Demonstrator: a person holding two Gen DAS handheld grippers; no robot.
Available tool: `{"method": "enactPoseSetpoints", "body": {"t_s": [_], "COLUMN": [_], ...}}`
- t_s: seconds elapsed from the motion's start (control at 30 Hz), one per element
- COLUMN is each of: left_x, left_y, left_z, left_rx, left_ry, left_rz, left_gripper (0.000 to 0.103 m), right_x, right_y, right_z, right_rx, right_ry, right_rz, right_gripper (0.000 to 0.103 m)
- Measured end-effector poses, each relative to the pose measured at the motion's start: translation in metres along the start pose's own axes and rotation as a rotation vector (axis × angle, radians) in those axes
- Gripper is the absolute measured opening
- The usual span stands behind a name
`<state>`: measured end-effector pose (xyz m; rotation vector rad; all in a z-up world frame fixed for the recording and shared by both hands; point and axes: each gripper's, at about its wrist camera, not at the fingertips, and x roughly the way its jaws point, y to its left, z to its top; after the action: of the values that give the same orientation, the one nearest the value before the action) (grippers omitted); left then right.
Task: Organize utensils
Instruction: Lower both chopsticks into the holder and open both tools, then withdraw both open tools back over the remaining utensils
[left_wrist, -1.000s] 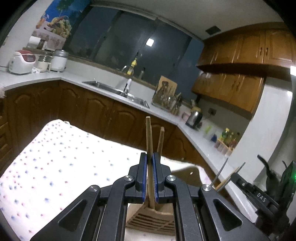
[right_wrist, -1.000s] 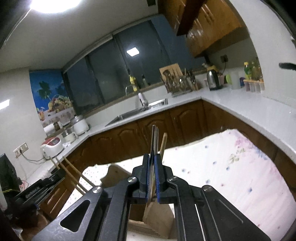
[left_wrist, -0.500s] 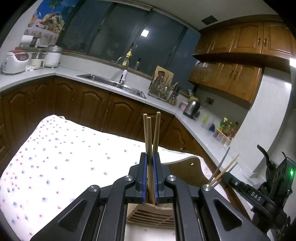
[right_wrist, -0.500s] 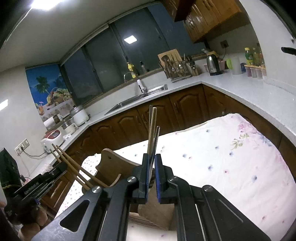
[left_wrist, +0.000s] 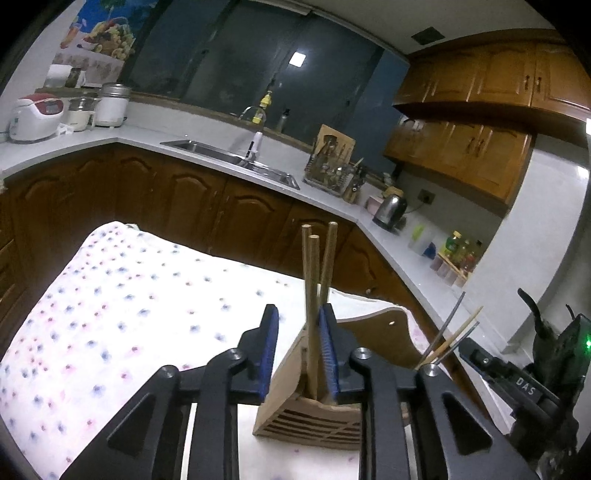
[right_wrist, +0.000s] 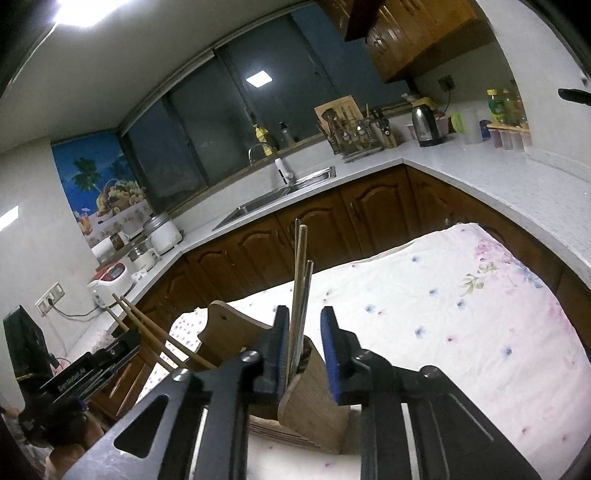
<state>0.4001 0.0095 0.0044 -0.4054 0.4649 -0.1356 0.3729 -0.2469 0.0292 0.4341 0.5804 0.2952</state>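
Left wrist view: the left gripper (left_wrist: 298, 345) hangs over a wooden holder (left_wrist: 306, 413) that stands on the table (left_wrist: 110, 314), which is covered in a dotted cloth. Its jaws are opening. Three wooden chopsticks (left_wrist: 314, 295) stand in the holder between the jaws, close against the right-hand pad, with a clear gap to the left-hand pad; no clamp is evident, so they read as released. At the right edge the right gripper (left_wrist: 476, 354) shows beside the holder's raised back, with thin sticks (left_wrist: 452, 334) rising before it. Right wrist view: the right gripper (right_wrist: 304, 349) stands over the same holder (right_wrist: 317, 398), jaws likewise opening. Slim chopsticks (right_wrist: 301, 291), some apparently metal, stand between the jaws, near the left-hand pad and well clear of the other; released. The left gripper (right_wrist: 125, 345) appears at lower left, the wooden chopsticks (right_wrist: 155, 332) slanting past it. Assessment: both bundles appear seated in the holder, so this placement seems nearly done. What remains, judged from these views, is drawing both grippers clear without tipping the sticks. No loose utensils show on the cloth.
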Motion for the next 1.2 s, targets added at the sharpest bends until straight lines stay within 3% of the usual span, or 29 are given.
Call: {"method": "enactPoseSetpoints", "body": {"t_s": [0.1, 0.13, 0.2, 0.33, 0.4, 0.47, 0.77, 1.2], "left_x": [-0.003, -0.005, -0.011, -0.029, -0.039, -0.049, -0.118, -0.215], "left_y": [-0.001, -0.002, -0.003, -0.005, -0.006, -0.005, -0.002, -0.002], "left_z": [0.001, 0.0, 0.0, -0.004, -0.006, -0.008, -0.02, -0.058], "left_rx": [0.002, 0.002, -0.002, -0.002, -0.002, -0.004, 0.015, 0.049], "left_ry": [0.003, 0.002, -0.007, -0.031, -0.035, -0.028, -0.024, 0.075], "left_rz": [0.002, 0.007, 0.016, 0.034, 0.05, 0.059, 0.084, 0.116], "left_gripper": [0.024, 0.029, 0.044, 0.078, 0.083, 0.087, 0.094, 0.095], "right_x": [-0.001, -0.001, -0.002, -0.008, -0.013, -0.021, -0.069, -0.138], "right_y": [0.0, 0.0, 0.0, 0.001, 0.0, -0.003, -0.004, 0.0], "right_z": [0.0, 0.0, 0.0, -0.001, -0.002, -0.005, -0.023, -0.078], "right_rx": [0.004, 0.005, 0.006, 0.006, 0.022, 0.04, 0.051, 0.066], "right_ry": [0.002, 0.002, 0.003, -0.007, -0.008, -0.023, -0.02, 0.053], "right_rz": [0.0, -0.001, -0.003, 0.009, 0.025, 0.039, 0.046, 0.045], "right_gripper": [0.025, 0.027, 0.042, 0.058, 0.086, 0.094, 0.094, 0.094]}}
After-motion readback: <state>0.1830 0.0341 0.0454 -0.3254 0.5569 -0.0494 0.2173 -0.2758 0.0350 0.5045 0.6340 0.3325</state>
